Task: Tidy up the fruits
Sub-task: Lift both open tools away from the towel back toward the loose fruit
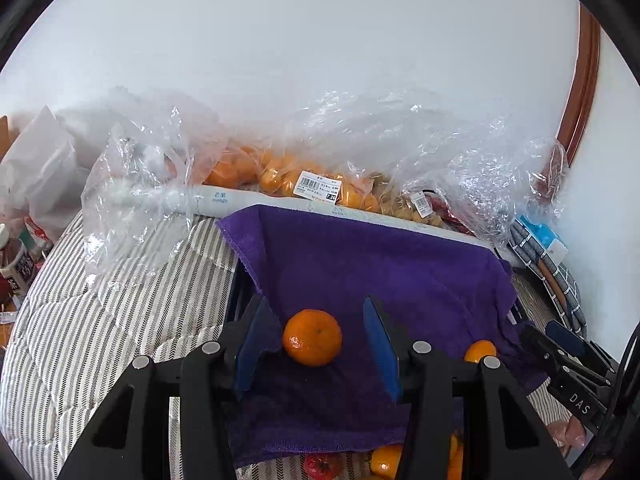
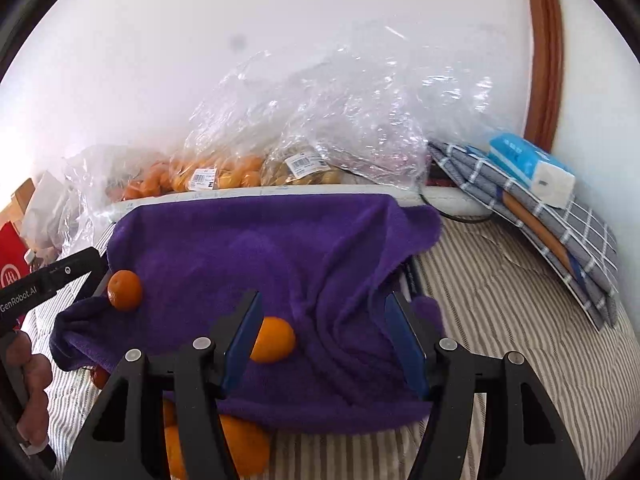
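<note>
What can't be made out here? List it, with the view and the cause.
- What lies under the purple towel: covered, both views.
- Fruit at the near edge, right wrist view: count blocked by the right tongs.
- Price label text, left wrist view: too small.
- Bagged pale fruit: kind blurred by plastic.

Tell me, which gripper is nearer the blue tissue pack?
Right. The right gripper hovers over the purple towel, left of the blue tissue pack; the left gripper is farther left.

A home bedroom: striped bedding (image 1: 100, 320), folded clothes (image 2: 560, 216).
</note>
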The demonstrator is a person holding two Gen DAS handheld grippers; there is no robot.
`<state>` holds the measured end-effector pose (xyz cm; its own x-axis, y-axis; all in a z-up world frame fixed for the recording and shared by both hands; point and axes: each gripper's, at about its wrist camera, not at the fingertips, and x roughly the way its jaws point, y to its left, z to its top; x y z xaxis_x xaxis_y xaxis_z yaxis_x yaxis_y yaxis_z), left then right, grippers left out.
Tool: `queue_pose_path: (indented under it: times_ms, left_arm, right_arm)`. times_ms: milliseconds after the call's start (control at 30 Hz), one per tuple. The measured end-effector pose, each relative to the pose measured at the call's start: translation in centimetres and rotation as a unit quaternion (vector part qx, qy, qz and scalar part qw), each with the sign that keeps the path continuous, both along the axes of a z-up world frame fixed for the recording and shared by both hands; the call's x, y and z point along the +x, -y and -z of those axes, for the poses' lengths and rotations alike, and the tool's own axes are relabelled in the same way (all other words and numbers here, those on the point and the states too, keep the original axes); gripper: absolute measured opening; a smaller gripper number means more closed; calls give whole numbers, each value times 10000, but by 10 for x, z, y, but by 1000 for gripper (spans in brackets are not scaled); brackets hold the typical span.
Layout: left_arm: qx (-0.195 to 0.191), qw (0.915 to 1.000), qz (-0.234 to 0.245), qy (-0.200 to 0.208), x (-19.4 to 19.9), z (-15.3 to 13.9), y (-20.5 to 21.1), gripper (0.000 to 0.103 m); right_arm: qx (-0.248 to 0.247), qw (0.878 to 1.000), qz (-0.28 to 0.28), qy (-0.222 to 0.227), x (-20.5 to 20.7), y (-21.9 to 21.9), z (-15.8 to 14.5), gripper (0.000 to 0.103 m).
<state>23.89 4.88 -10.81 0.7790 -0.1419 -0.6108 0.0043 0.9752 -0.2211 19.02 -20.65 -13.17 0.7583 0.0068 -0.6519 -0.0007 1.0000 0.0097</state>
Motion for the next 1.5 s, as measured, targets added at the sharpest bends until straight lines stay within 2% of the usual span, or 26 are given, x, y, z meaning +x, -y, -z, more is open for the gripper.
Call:
queue_pose_path:
  times_ms: [133,200,267,400,500,767,1067,1267,1433,1500]
  left_arm:
    - [-53,9999,-58,-91,-19,-8,1,47]
    - [60,10000,-6,-68,-32,-11,4,47]
    - [209,9998,56,-52,-47,-14,5,47]
    - [65,9998,140,-104,-76,-14,-1,47]
    - [132,9995,153,-223,-93,-9,-6,47]
    - [313,9990,148,-298,-127,1,-18,47]
    - [216,9972,31,-721,-129,25,-35,47]
    - [303,9963,-39,-809,-129,41,-43,47]
    - [226,9949,-107,-975,-121,56,-49,47]
    - [269,9960,-119,-846,-122,56,-49,47]
  right_arm:
    - [16,9997,247,-70,-22,7,-8,63]
    - [106,9994,282,-196,-34,10,-11,62]
    - [130,9993,219,-259,-46,9,-13,61]
    - [41,9996,103,-259,-75,1,-17,61]
    - [77,9995,28,-291,-95,-4,-16,61]
    - [242,9987,-165,-412,-115,-17,-9,61]
    - [238,9972,-241,-668,-114,-28,10,56]
    - [151,9974,-312,-638,-111,-31,23,56]
    - [76,9965,-424,-711,-104,-38,31,54]
    - [49,9962,-464,-733,-100,-40,34,54]
